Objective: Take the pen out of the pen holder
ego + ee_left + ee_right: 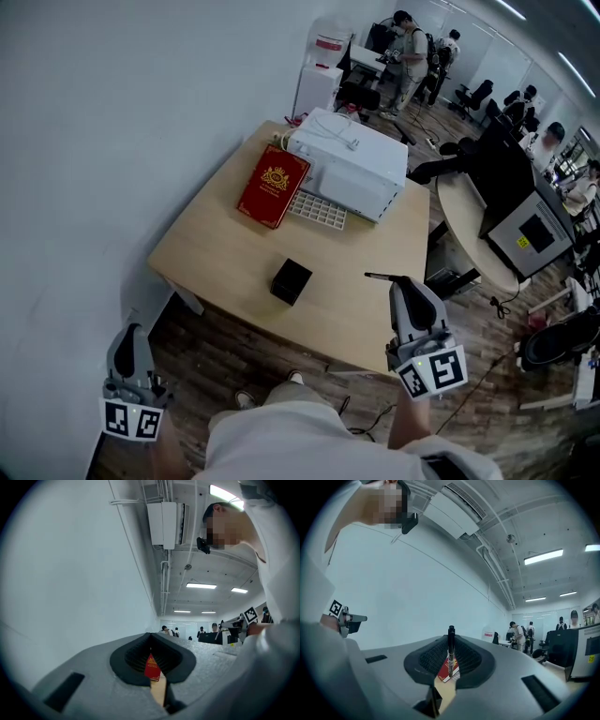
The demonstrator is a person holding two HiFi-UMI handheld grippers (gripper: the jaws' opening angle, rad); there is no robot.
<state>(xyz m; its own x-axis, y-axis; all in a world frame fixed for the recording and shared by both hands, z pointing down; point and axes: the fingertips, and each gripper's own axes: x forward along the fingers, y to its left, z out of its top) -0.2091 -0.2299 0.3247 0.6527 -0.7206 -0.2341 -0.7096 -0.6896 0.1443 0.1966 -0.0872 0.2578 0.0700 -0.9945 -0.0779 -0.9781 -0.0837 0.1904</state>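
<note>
The black square pen holder [291, 280] stands on the light wooden table [206, 246], near its front edge. My right gripper [403, 281] hovers over the table's front right part, to the right of the holder, shut on a thin black pen [380, 277]. In the right gripper view the pen [451, 651] stands upright between the closed pads, clear of the holder. My left gripper [131, 336] hangs low at the left, off the table and over the floor. Its jaws [151, 641] are closed together with nothing in them.
A red book [273, 186] lies at the back of the table beside a white keyboard-like tray [319, 211] and a white box [352, 161]. A round desk with a monitor [506, 202] stands to the right. People move about in the far office.
</note>
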